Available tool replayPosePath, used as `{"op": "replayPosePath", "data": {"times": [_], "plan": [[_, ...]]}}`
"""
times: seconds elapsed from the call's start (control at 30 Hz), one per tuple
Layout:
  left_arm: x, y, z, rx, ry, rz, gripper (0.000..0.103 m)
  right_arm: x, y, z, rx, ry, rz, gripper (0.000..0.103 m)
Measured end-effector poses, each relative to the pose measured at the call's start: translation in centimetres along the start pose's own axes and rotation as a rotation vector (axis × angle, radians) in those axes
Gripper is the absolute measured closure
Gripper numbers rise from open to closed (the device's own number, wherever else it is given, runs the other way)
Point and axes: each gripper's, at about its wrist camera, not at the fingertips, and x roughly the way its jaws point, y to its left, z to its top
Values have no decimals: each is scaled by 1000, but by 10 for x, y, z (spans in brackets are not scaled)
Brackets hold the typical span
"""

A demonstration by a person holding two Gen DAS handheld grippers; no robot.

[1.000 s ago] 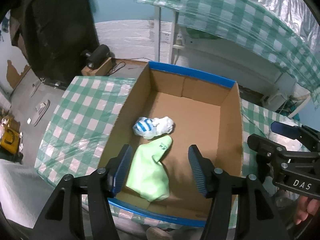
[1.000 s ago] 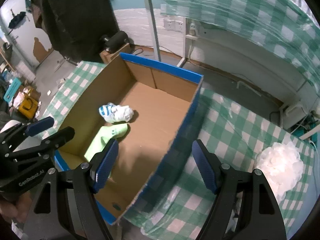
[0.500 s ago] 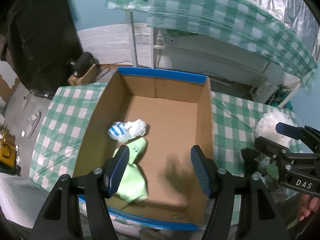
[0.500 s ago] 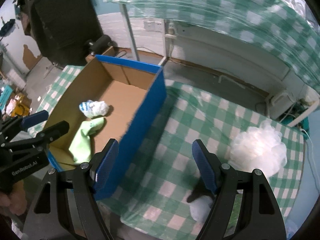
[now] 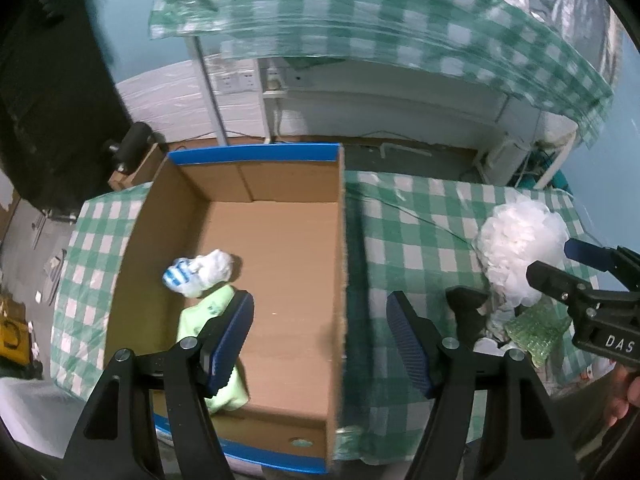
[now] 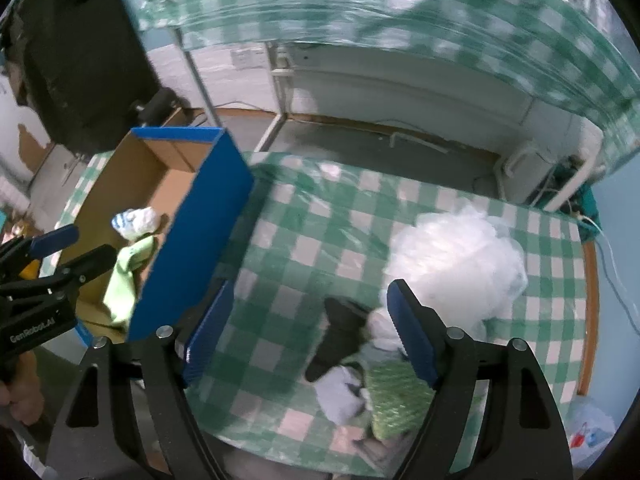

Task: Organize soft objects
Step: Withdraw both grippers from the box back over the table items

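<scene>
A cardboard box (image 5: 256,156) with a blue rim stands on the green-checked table (image 5: 400,240). Inside lie a light green cloth (image 5: 208,316) and a white and blue striped bundle (image 5: 200,270). My left gripper (image 5: 318,304) hovers over the box's right wall, its jaws opening with nothing between them. To the right a white fluffy ball (image 6: 452,256), a black item (image 6: 340,336), a white cloth (image 6: 340,396) and a green textured piece (image 6: 396,396) lie on the table. My right gripper (image 6: 310,292) stands open above the table, just left of that pile.
A second table under a checked cover (image 5: 360,20) stands at the back, with wall sockets (image 5: 240,80) below it. A large black shape (image 5: 52,100) fills the left. A plastic bag (image 6: 592,428) lies on the floor past the table's right edge.
Both grippers have moved to the right: the box has slid left in both views and the white fluffy ball with its pile has come into view. The left jaws stand wider.
</scene>
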Motion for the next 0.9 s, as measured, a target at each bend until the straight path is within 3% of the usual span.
{"op": "replayPosePath", "data": {"times": [0.47,0.9], "plan": [[24,-61,2,89,63,-46,30,-6,-57,-15,97,-10,-35,19],[49,-92,19,110,95,-35,29,16,-113,-19,227,47,-57,19]]}}
